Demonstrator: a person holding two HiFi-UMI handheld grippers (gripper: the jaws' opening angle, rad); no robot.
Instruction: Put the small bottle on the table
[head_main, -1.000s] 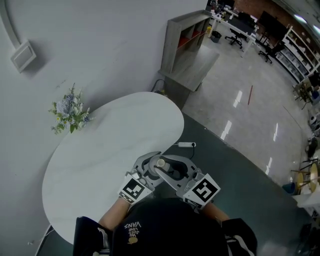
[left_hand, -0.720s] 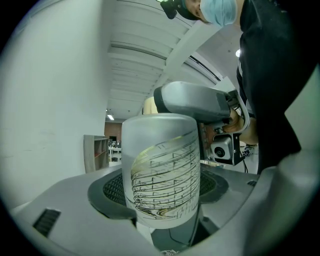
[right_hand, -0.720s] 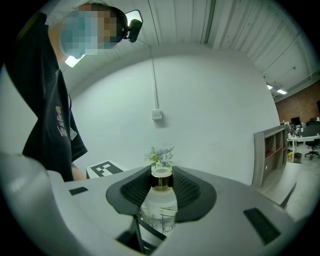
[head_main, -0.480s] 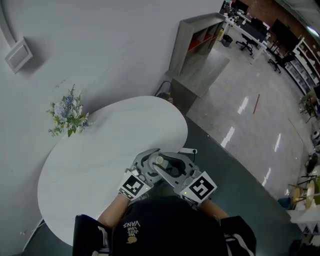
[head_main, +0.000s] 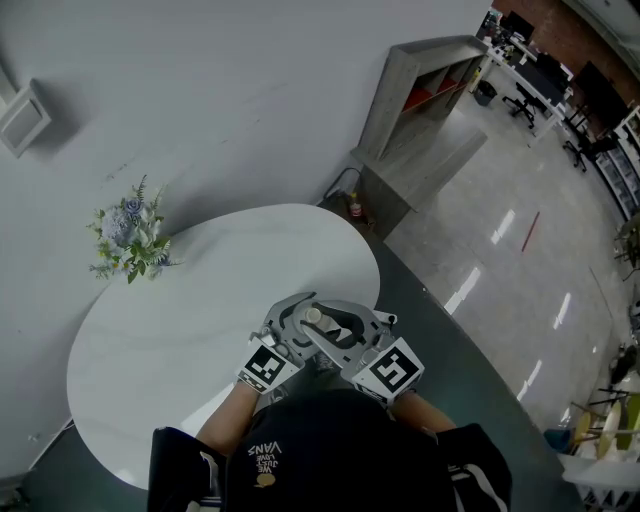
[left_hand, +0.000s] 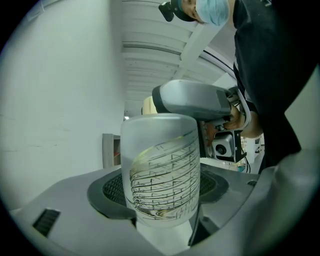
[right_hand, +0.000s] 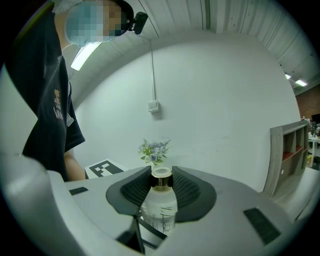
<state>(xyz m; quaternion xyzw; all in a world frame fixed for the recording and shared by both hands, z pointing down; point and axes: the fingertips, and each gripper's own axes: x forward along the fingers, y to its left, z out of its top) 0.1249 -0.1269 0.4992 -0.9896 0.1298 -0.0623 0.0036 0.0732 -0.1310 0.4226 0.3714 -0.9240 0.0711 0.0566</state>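
Small bottle (head_main: 314, 317) gripped by left claw (head_main: 296, 318) & right claw (head_main: 338, 328), held nr tabletop (head_main: 200, 300) edge; set-down not yet done.

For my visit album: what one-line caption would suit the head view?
Left gripper and right gripper hold one small bottle at the edge of a white table, flowers beyond.

1. The small bottle (left_hand: 160, 167) is frosted, translucent and smooth-walled, printed with fine black lines. A shiny gold band (right_hand: 161, 183) sits under its matt cream cap (right_hand: 161, 173).
2. The left tool (left_hand: 160, 186) and right tool (right_hand: 161, 180) have matt grey plastic shells. Their pads (right_hand: 131, 192) are black and finely ribbed.
3. The tabletop (head_main: 200, 290) is white, smooth and satin.
4. The floor (head_main: 480, 290) is glossy and mirrors the ceiling lights.
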